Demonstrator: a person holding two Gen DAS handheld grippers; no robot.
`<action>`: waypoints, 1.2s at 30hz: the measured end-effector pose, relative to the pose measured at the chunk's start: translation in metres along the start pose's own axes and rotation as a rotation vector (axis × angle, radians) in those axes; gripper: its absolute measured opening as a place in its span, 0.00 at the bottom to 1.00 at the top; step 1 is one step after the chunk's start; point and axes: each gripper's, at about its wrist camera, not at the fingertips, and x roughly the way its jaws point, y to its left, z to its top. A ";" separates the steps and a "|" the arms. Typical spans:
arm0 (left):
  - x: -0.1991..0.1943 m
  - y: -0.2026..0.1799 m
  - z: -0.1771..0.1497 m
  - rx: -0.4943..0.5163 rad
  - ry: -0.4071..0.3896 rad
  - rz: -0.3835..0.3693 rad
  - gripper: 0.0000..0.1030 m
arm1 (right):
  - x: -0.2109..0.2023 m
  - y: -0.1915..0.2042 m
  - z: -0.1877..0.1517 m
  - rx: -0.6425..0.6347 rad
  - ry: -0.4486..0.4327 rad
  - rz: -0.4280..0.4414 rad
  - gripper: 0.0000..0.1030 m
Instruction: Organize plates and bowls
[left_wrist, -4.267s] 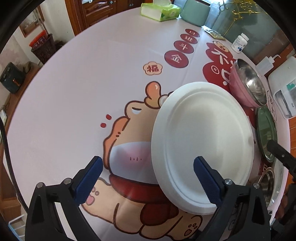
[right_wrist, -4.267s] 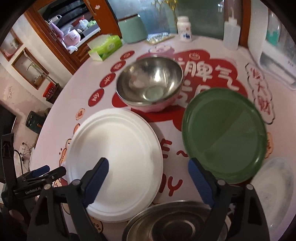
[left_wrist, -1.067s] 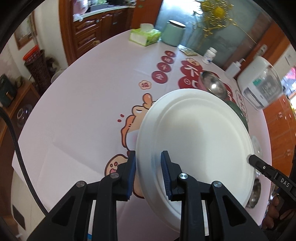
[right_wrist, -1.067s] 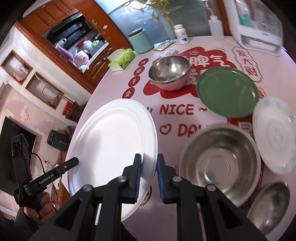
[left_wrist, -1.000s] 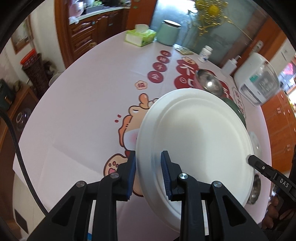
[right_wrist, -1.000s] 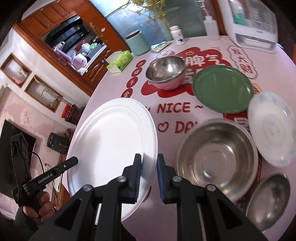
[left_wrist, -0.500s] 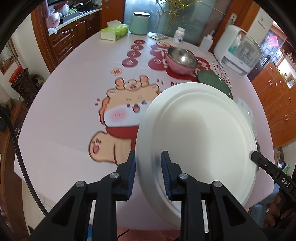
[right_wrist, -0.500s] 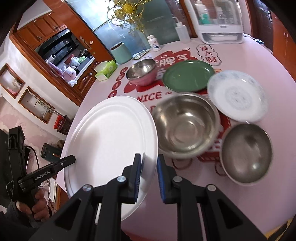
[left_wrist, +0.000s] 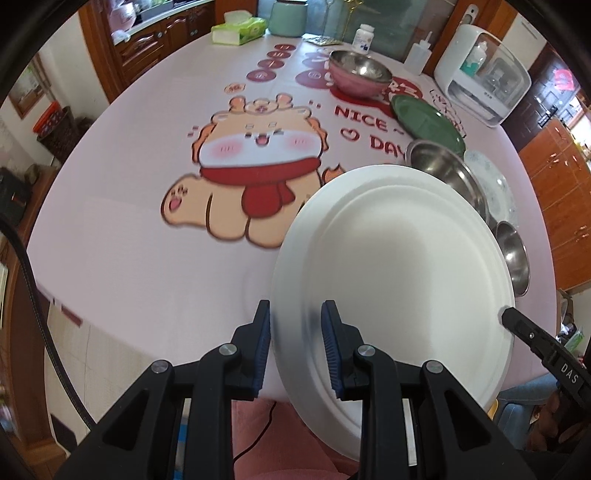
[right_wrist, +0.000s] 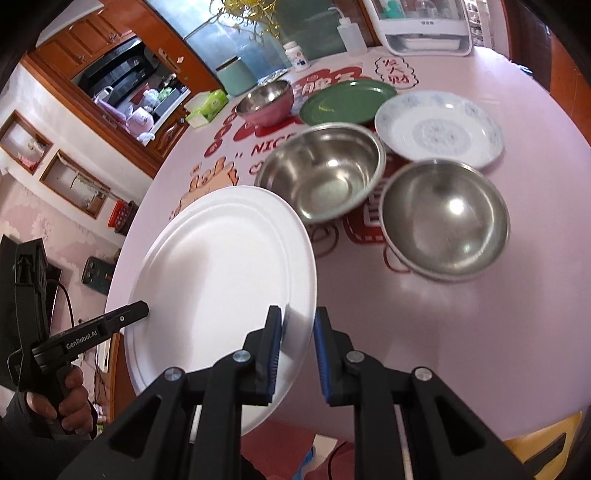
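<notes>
1. Two grippers share one load: your left gripper (left_wrist: 295, 343) is clamped on the white plate (left_wrist: 399, 266) at its 8 o'clock rim, and your right gripper (right_wrist: 298, 349) pinches the same plate at its 5 o'clock edge in the right wrist view. Both sets of jaws are closed on the rim.

2. Four seconds ago the plate lay flat on the desk (left_wrist: 129, 206) with both jaws open around it; now it is lifted clear and has swung toward the near edge of the desk. The pick-up looks done and the carry is under way.

3. Just past the plate, at 1 o'clock in the right wrist view, sits the large steel bowl (right_wrist: 321, 171); at 2 o'clock is the smaller steel bowl (right_wrist: 445, 218). The two appear to touch or nearly so.

4. Farther out, the patterned plate (right_wrist: 439, 129) lies at 1 o'clock, with the green plate (right_wrist: 347, 101) beside it at 12 o'clock.

5. Farthest, the pink-sided bowl (right_wrist: 266, 101) stands at 11 o'clock, near the green plate.

6. My guess: the white plate, being the widest, belongs at the bottom of a plate stack, so you need a bare spot of desk first.

7. Keep both grips level; a rim pinch on so wide a plate could slip if one hand twists.
</notes>
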 end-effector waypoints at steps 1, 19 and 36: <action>0.002 0.000 -0.003 -0.005 0.006 0.005 0.24 | 0.001 -0.001 -0.002 -0.004 0.008 0.001 0.17; 0.047 -0.044 -0.017 0.120 0.114 0.046 0.24 | 0.013 -0.049 -0.028 0.091 0.093 -0.067 0.18; 0.069 -0.068 0.010 0.228 0.116 0.036 0.24 | 0.021 -0.063 -0.015 0.176 0.058 -0.121 0.19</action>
